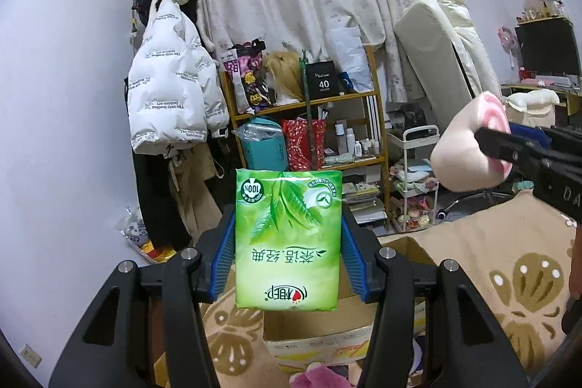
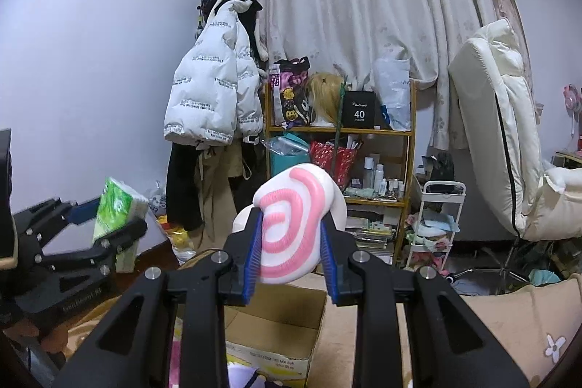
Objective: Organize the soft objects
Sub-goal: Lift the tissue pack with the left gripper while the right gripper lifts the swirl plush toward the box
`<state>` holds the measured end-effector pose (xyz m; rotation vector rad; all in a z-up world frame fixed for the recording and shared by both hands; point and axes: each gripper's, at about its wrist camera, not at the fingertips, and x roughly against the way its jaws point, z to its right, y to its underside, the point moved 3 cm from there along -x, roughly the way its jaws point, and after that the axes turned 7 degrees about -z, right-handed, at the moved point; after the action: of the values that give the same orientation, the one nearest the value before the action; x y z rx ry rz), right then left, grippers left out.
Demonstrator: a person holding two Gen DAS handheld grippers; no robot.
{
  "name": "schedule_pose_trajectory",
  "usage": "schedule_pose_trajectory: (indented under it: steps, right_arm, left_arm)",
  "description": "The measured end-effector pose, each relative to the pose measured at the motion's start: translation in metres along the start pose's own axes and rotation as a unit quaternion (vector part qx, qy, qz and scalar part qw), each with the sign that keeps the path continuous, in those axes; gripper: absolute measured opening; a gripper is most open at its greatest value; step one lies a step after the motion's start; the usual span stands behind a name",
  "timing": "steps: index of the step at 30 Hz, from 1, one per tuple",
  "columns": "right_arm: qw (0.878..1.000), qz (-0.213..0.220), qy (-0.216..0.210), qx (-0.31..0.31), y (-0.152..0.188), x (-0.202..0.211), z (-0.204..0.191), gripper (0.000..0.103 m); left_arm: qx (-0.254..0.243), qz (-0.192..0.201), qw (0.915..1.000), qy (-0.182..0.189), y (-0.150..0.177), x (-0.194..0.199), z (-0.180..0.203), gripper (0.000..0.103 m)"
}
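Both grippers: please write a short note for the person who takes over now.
Left gripper: shut on the green plastic tissue pack, held in the air.
Right gripper: shut on the pink-and-white swirl plush toy, also lifted.
The open brown cardboard box sits below both, on the beige flowered blanket.
Done: both items picked up.
Left: probably lower each into the box and release.

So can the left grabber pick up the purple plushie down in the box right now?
Probably not yet. The left gripper is already shut on the green tissue pack, so its fingers are full. The purple plushie sits low beside the cardboard box, below the gripper.
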<state>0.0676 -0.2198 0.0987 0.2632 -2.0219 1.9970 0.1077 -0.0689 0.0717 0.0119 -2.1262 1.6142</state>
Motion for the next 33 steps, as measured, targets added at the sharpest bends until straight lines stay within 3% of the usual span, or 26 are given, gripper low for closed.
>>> schedule_pose_trajectory:
  steps: [9,16,33]
  right_arm:
    - [0.998,-0.058,-0.011,-0.033,0.037,-0.043,0.012,0.032]
    - [0.994,-0.099,-0.021,-0.047,0.058,-0.074,0.019,0.033]
    - [0.985,-0.161,-0.039,-0.043,0.088,-0.107,0.013,0.037]
  left_arm:
    - [0.012,-0.045,0.9987,0.020,0.021,-0.040,0.004,0.052]
    - [-0.008,-0.088,0.9951,0.045,0.043,-0.068,0.024,0.052]
    - [-0.020,-0.152,0.9862,0.061,0.072,-0.098,0.033,0.054]
